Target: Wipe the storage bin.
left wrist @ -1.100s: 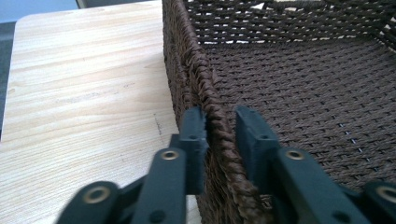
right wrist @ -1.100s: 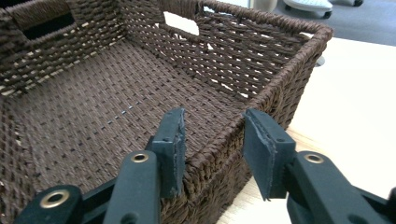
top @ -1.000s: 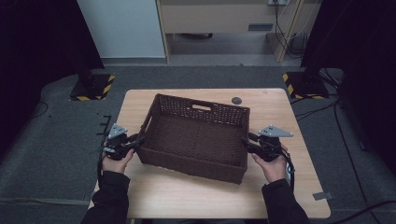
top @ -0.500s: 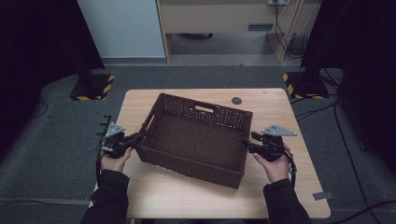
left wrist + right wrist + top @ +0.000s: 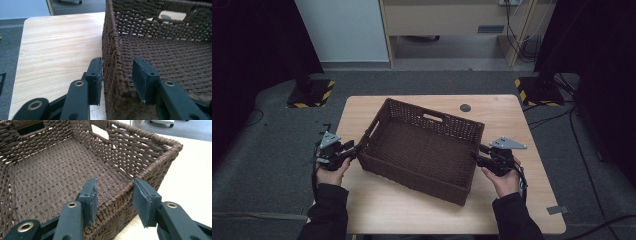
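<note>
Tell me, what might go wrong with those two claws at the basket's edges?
Both grippers, the left gripper and the right gripper, straddle the rim of the basket with jaws open, so a lift now could slip. The basket also sits skewed on the table, so an uneven pull might twist it further.

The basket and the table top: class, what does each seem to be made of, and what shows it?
Basket: dark brown woven wicker or rattan-like strands, matte; the criss-cross weave and braided rim show it, though it could be synthetic.
Table: pale wood or wood-look laminate, smooth; grain lines run across it, but solid or veneer cannot be told.
</note>
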Motion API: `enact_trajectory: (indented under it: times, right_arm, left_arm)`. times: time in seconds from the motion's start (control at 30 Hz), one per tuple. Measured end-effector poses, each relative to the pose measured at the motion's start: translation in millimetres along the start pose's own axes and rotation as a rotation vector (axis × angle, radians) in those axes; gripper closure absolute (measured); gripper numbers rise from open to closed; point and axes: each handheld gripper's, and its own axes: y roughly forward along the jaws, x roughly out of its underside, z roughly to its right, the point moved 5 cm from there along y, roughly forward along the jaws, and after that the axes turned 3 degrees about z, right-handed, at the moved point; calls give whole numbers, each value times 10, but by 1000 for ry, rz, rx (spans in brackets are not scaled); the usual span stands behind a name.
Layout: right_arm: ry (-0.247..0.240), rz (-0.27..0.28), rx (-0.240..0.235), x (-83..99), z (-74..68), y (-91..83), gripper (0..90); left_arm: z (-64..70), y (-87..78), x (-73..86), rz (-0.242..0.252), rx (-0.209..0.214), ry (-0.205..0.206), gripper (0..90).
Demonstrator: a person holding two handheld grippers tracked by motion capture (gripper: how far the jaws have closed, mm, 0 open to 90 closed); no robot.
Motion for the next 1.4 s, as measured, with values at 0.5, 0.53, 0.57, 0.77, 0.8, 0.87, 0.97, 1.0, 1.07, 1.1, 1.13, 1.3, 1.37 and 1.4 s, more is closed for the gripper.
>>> enact_trajectory:
  times: [0.5, 0.53, 0.57, 0.77, 0.8, 0.87, 0.97, 1.0, 1.07, 1.1, 1.13, 1.3, 1.37, 1.4]
  right_arm:
    - [-29, 36, 22, -44, -50, -147, 496]
    - [-28, 49, 36, -66, -23, -142, 478]
    - [-23, 57, 45, -81, -2, -133, 468]
    - [4, 38, 68, -54, 115, -11, 463]
    - [3, 24, 65, -30, 116, 5, 465]
    - [16, 22, 43, -11, 106, 22, 481]
    - [8, 17, 53, -6, 83, 9, 492]
    - [8, 18, 57, -3, 77, 6, 495]
    - [12, 16, 55, 3, 64, -10, 509]
    - [14, 14, 55, 5, 56, -17, 508]
    - [16, 10, 58, 10, 41, -32, 507]
    - [19, -1, 41, 28, 0, -104, 507]
    - [3, -20, 29, 0, 2, -130, 520]
    - [-1, -11, 31, -13, 5, -135, 519]
  left_arm:
    - [113, -87, 32, 32, 23, -5, 583]
    - [106, -75, 26, 33, 21, -8, 584]
    - [96, -56, 17, 36, 18, -7, 583]
    - [68, 29, -29, 37, -7, 0, 578]
    - [73, 22, -32, 32, -6, 1, 576]
    - [91, -3, -31, 29, 1, -1, 557]
    - [132, -56, -4, 21, 26, -8, 512]
    - [156, -74, 12, 22, 26, -2, 511]
    - [214, -90, 38, 15, 38, 1, 507]
    - [259, -89, 48, 16, 46, 6, 507]
    - [289, -80, 53, 13, 53, 10, 507]
    - [385, 33, 59, -14, 41, 70, 500]
    - [359, 49, 54, -14, 53, 59, 493]
    - [344, 58, 55, -10, 60, 51, 488]
